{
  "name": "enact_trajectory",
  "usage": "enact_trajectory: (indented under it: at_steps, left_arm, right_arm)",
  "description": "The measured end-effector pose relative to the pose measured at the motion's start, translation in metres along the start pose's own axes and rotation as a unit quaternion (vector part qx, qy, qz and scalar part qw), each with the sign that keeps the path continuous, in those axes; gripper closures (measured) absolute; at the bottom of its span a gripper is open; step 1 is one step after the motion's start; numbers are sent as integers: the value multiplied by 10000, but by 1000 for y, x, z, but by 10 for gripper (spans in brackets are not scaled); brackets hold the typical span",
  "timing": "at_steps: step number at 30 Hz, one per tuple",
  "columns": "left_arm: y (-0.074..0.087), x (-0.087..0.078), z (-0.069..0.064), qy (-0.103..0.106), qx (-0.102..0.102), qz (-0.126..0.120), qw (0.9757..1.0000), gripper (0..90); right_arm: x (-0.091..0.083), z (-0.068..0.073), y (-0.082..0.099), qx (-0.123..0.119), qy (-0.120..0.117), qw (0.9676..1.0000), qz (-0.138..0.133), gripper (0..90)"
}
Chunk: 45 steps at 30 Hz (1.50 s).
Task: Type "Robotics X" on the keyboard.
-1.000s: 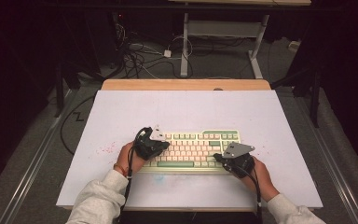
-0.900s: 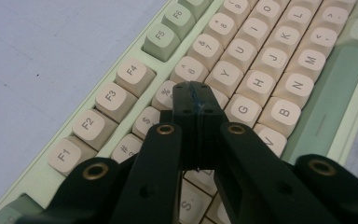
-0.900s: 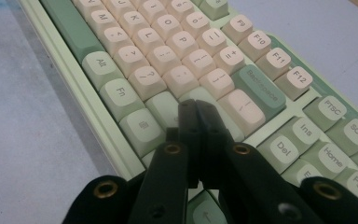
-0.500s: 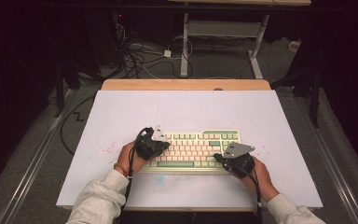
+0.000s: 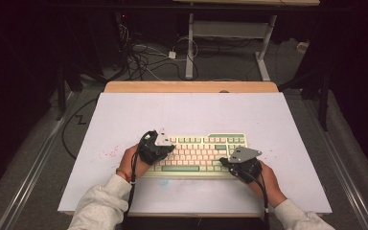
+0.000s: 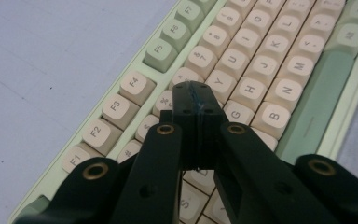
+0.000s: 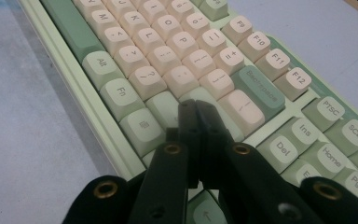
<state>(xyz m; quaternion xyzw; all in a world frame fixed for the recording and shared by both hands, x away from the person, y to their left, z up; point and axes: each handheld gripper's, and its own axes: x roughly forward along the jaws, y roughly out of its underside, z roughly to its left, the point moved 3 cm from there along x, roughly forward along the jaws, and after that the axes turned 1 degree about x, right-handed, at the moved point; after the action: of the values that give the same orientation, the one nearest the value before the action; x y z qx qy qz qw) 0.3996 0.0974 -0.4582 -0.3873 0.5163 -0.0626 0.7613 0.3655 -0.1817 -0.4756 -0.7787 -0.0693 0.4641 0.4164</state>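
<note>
A mint-green keyboard [image 5: 199, 154] with cream keycaps lies flat on the pale table [image 5: 124, 120], low in the middle of the high view, its long side running left to right. The left gripper [image 5: 159, 145] sits over its left end and the right gripper [image 5: 235, 163] over its lower right corner. In the left gripper view the fingers [image 6: 196, 100] are pressed together with nothing between them, tips poised over the keys around G and T; in the right gripper view the fingers [image 7: 196, 116] are likewise closed on nothing, tips above the pale green keys near the right edge of the letter block. Whether either tip actually touches a keycap I cannot say from these angles. The keyboard looks like a rigid plastic slab with some weight, probably stable enough to stay put under a light poke, though it could slide on the smooth sheet if pushed sideways. The keycaps are small, smooth and sprung, so they should give straight down under a closed tip, and a slanted push may slip onto a neighbouring key. To lift or shift the whole board, the thin green frame at the short ends seems the best place to pinch, not the caps, which could pop off.
</note>
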Motion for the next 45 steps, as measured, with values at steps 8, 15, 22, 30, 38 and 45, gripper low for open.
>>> enact_trajectory:
  at_steps: [8, 15, 22, 30, 38, 45]
  left_arm:
    - [-1, -4, -1, -17, -20, -104, 9999, 880]
    - [-1, -6, -1, -31, -17, -150, 9999, 880]
    - [0, -12, 1, -101, -36, -225, 9997, 880]
    - [1, -20, 0, -162, -11, -335, 9993, 880]
    - [3, -26, 1, -224, -3, -417, 9989, 880]
    - [5, -31, 1, -318, 34, -542, 9980, 879]
  right_arm:
    - [0, 0, 0, -1, -2, 10000, -6, 900]
    - [0, 0, 0, 22, -9, 10000, 6, 900]
    - [0, -1, 0, -10, 2, 10000, 1, 900]
    - [-7, -4, -2, 61, 20, 9999, -93, 900]
    - [-20, -7, -7, 78, 68, 9994, -319, 900]
    - [-25, -9, -8, 122, 87, 9991, -393, 900]
